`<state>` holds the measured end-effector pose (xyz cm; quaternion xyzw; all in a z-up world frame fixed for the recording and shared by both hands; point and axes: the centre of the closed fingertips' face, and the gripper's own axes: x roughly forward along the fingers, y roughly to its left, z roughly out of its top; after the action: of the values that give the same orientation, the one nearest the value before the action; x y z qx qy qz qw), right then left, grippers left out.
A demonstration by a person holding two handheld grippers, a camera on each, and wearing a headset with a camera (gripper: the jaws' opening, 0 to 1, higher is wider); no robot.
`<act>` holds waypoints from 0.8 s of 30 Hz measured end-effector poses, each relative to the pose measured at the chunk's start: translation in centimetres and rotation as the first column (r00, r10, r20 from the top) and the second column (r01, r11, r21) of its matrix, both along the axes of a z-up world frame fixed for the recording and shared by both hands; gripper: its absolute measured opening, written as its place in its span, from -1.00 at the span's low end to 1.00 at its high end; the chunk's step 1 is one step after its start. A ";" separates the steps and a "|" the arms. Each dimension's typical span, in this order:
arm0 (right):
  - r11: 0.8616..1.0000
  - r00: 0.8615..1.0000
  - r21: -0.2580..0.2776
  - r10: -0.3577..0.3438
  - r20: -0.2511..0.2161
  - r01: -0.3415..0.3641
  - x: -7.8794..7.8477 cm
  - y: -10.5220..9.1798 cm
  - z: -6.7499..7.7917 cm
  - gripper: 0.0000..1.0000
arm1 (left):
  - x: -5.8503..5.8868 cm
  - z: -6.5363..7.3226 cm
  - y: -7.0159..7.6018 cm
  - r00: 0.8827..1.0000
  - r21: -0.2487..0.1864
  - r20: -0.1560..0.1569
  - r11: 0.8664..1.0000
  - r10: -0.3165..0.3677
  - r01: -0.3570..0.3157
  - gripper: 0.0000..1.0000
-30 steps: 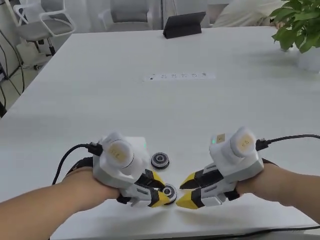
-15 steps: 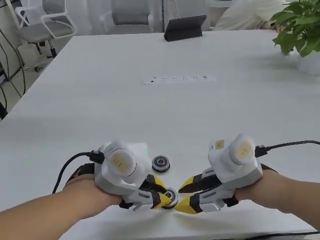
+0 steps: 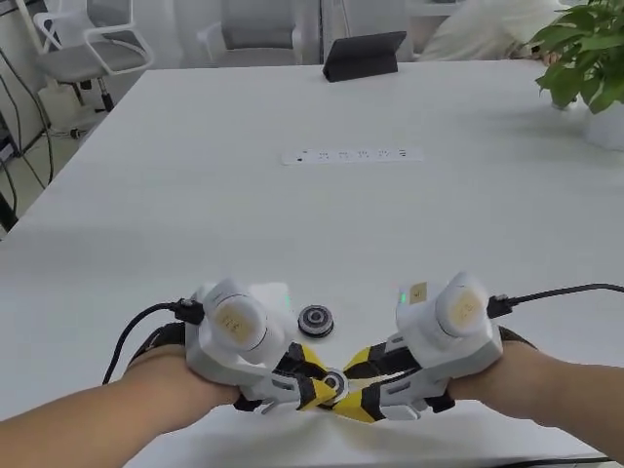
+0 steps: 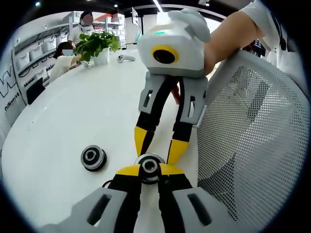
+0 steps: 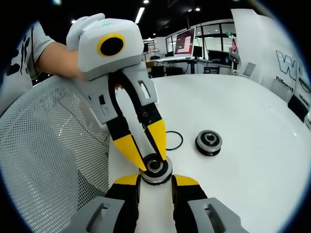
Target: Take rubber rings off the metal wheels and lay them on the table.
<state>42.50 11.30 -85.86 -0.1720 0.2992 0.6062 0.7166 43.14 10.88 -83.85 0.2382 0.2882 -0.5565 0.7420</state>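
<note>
bottom centre: left gripper (image 3: 314, 382) clamped on wheel (image 3: 334, 382) | right gripper (image 3: 353, 390) jaws flank same wheel from the right, grip cannot be told | just above: second wheel (image 3: 315, 318) flat on table (image 3: 322, 214) | right gripper view: ring (image 5: 182, 141) lying left of second wheel | upper centre: power strip (image 3: 353, 155)

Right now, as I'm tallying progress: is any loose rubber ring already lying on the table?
Yes, a thin black ring lies flat on the table near the free wheel.

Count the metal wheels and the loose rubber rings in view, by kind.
metal wheels: 2, the held wheel and the free wheel
loose rubber ring: 1
total: 3
</note>
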 end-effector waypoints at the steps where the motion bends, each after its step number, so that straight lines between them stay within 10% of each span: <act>1: 1.000 1.000 -0.001 0.003 0.002 -0.003 0.0 0.0 0.0 -0.54 | 0.0 0.0 0.0 1.000 -0.002 0.000 1.000 0.000 0.000 -0.86; 24: 1.000 1.000 0.018 -0.014 -0.024 0.014 -0.1 -0.6 0.1 -0.66 | 0.0 -0.2 0.1 1.000 -0.019 -0.001 1.000 0.011 -0.011 -0.86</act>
<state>42.39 10.75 -85.73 -0.1564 0.3034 0.6058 0.7187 43.13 10.98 -84.02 0.2291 0.2847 -0.5552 0.7471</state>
